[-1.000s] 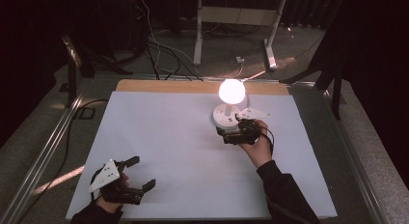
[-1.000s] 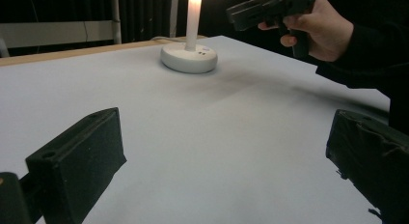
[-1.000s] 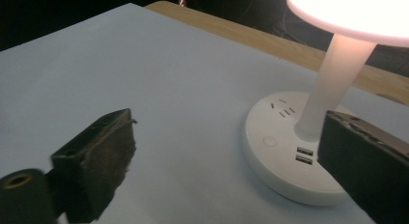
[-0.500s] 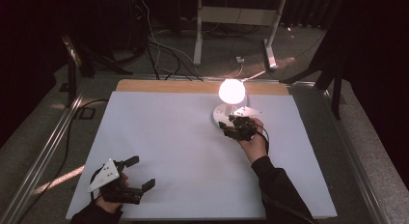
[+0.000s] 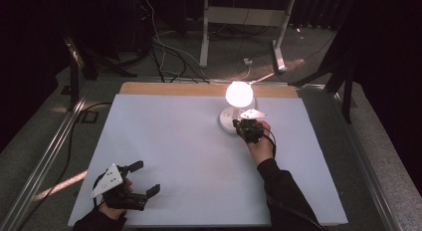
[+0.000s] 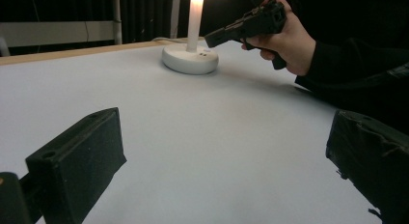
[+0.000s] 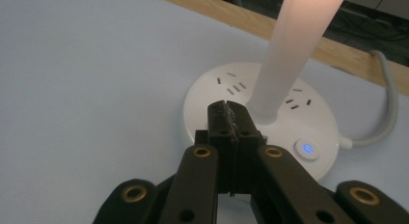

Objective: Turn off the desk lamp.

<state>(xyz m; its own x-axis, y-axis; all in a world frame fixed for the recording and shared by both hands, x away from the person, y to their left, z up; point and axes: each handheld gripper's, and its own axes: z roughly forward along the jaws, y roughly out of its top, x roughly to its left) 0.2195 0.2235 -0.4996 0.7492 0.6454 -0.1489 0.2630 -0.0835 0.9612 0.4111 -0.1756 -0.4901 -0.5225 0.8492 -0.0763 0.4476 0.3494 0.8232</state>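
Toward the one o'clock part of the white table sheet in the high view, a lit desk lamp is standing, its globe glowing brightly above a round white base that is sitting near the far wooden edge of the table. Just at five o'clock of that base, the person's right hand is holding the right gripper, whose nose is pointing toward the lamp and reaching the near rim of the base. Seen along the right gripper view, its two black jaws are pressing flat together with nothing between them, their tips hanging over the white base directly in front of the pale lamp stem; whether they are touching the base cannot be told. At three o'clock of those tips in that view, a small round button with a blue lit power mark is showing on the base, and a grey cord is curving away from the base at the right. Down at the seven o'clock corner of the sheet in the high view, well apart from the lamp, the left hand is holding the left gripper low over the sheet, its jaws standing wide apart and empty. Across the left gripper view, the two black pads are framing bare sheet, with the lamp base and the right hand showing farther off at twelve o'clock.
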